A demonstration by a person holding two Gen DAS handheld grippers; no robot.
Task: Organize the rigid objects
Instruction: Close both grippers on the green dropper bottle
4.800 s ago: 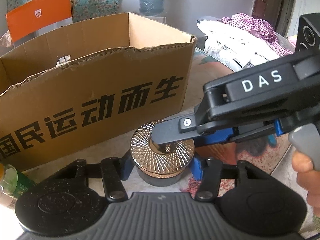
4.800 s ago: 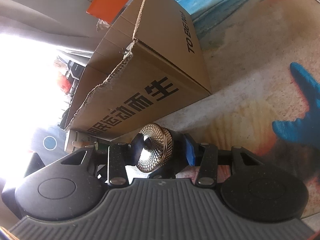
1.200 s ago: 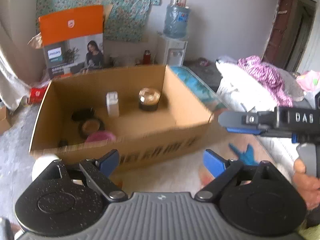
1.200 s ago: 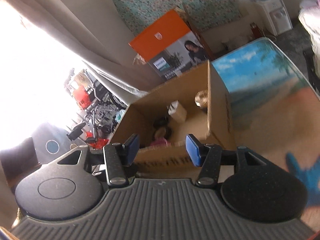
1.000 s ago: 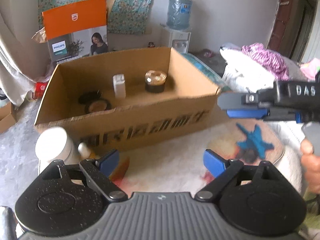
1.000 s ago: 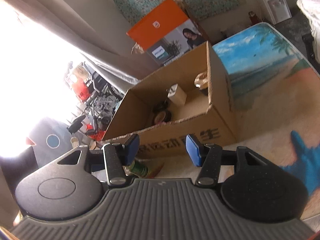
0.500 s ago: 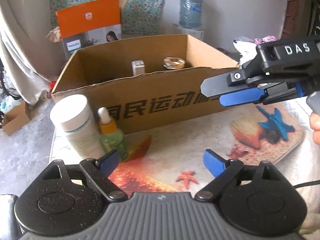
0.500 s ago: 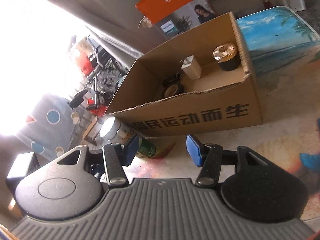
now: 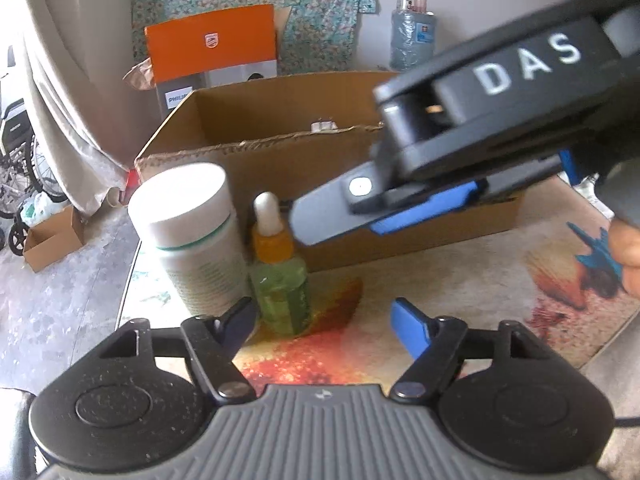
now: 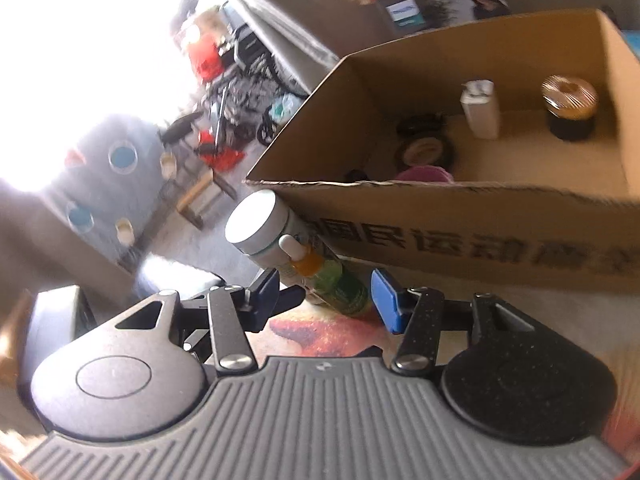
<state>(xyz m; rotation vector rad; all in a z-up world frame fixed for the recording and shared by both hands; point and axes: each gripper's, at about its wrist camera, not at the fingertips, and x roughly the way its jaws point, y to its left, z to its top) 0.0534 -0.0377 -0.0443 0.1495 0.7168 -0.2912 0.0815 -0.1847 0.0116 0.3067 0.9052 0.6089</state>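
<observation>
On my far left stands a white-capped bottle [image 9: 192, 236] on the patterned tabletop [image 9: 460, 280], upright and just in front of the cardboard box [image 9: 280, 160]. Touching its right side, as far as I can tell, is a green dropper bottle [image 9: 280, 280] with an orange collar and a white bulb, also upright.

My left hand-held gripper [image 9: 320, 324] sits low over the tabletop with its jaws closing; the green dropper bottle stands just ahead of the gap, nearer the left finger, and neither pad presses on it (the pads are clearly apart from the glass).

Further right, my right hand-held gripper [image 10: 326, 292] reaches in from the side, its dark body crossing in front of the box in the left camera's view. In its own view the jaws are partly spread, with the dropper bottle's lower body between the blue pads; I see no contact on either side.

Inside the box, seen from the right camera, are a pink lid [image 10: 424, 174], a round compact [image 10: 424, 152], a small white bottle [image 10: 480, 110] and a gold-lidded jar [image 10: 570, 108] in the far right corner.
</observation>
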